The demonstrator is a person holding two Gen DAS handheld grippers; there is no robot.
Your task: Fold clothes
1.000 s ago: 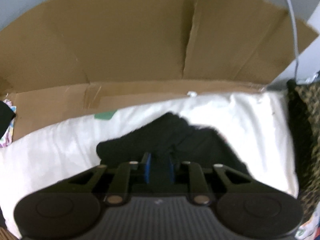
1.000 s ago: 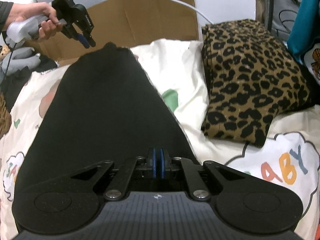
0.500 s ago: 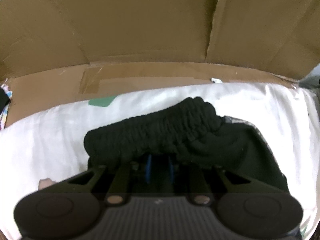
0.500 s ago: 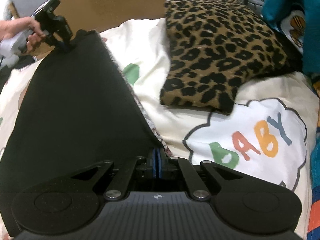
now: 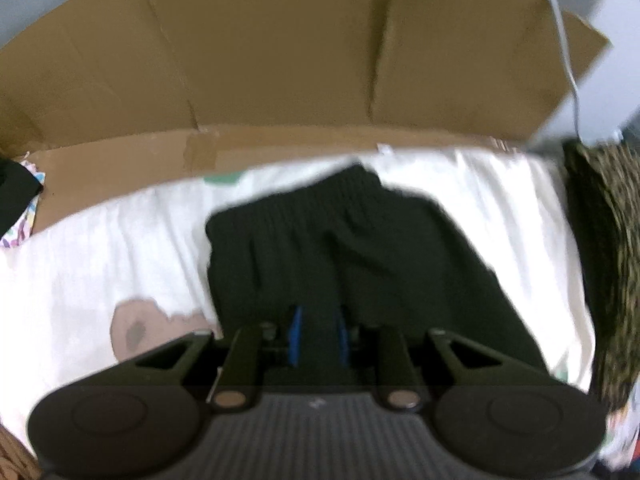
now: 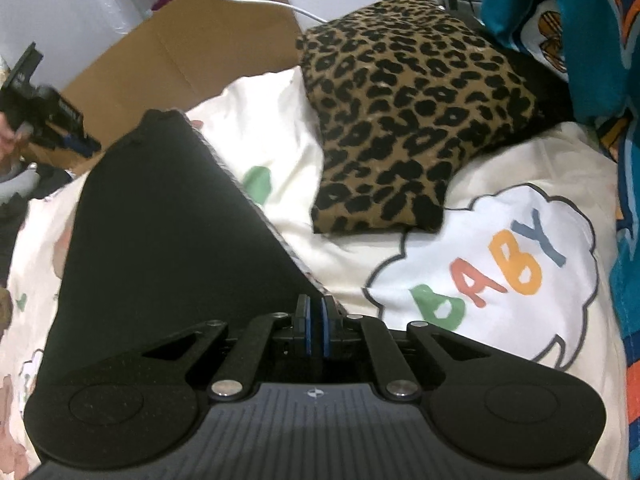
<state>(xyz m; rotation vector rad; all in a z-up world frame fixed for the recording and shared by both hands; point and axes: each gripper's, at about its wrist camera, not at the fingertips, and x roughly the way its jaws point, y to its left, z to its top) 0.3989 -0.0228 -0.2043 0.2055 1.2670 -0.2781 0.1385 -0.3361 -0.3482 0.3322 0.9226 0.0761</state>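
Note:
A black garment point(image 6: 168, 232) with an elastic waistband point(image 5: 320, 200) lies spread on a white printed bedsheet point(image 6: 500, 260). My right gripper point(image 6: 317, 322) is shut on the garment's near corner, where the hem runs straight into the blue pads. In the left wrist view my left gripper point(image 5: 319, 334) hovers over the garment point(image 5: 340, 248), pointing steeply down. Its blue pads stand a little apart and no cloth hangs from them. From the right wrist view the left gripper point(image 6: 86, 146) sits just off the garment's far left edge, held by a person's hand point(image 6: 8, 140).
A leopard-print folded cloth point(image 6: 400, 112) lies right of the garment, also seen at the right edge as the leopard cloth point(image 5: 600, 240). Brown cardboard point(image 5: 280, 60) stands behind the bed. A white cable point(image 6: 256, 0) crosses it. Teal fabric point(image 6: 560, 12) hangs at the far right.
The left gripper pulled back from the bunched waistband, which now lies flatter and farther off. The right gripper rolled and shifted a little, still gripping the near corner.

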